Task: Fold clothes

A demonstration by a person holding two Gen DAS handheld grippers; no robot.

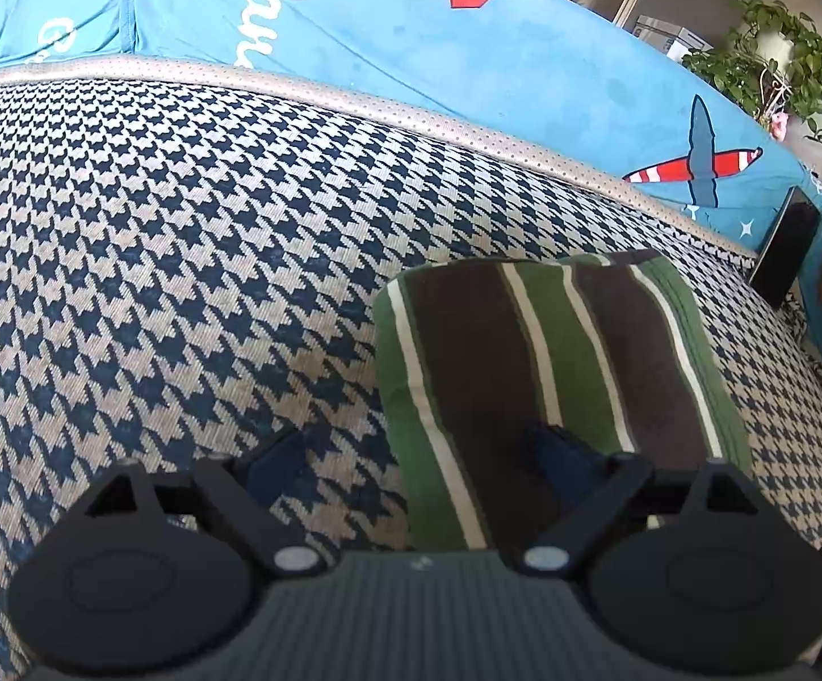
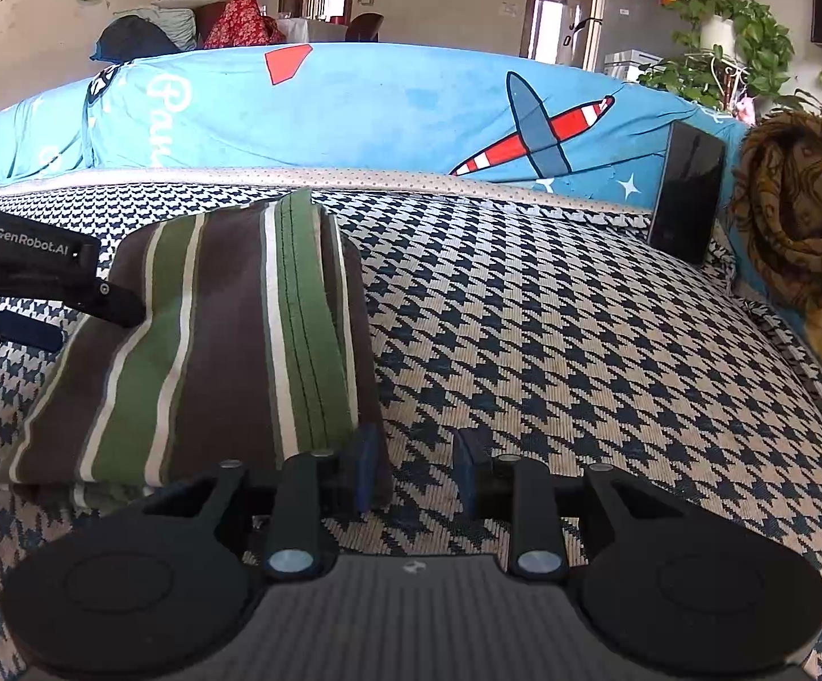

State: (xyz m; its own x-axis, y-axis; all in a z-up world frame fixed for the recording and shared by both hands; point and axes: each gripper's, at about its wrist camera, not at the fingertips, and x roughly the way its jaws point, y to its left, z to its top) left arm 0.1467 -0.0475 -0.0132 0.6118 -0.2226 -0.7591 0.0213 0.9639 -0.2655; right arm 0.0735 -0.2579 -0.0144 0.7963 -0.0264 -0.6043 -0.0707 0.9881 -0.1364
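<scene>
A folded garment (image 1: 553, 363) with green, brown and white stripes lies flat on the houndstooth cover (image 1: 184, 261). In the left wrist view my left gripper (image 1: 416, 459) is open wide across the garment's near left edge. One fingertip (image 1: 558, 454) rests on the striped cloth and the other on the cover. In the right wrist view the same garment (image 2: 212, 340) lies left of centre. My right gripper (image 2: 415, 468) is open beside its near right corner, with nothing between the fingers. Its left pad (image 2: 367, 465) touches the cloth's edge. The left gripper (image 2: 79, 318) reaches in from the left.
A blue cushion (image 2: 382, 108) printed with a plane runs along the back of the cover. A black flat device (image 2: 686, 193) leans against it at the right. A brown patterned cloth (image 2: 797, 210) is bunched further right, with potted plants (image 2: 734, 40) behind.
</scene>
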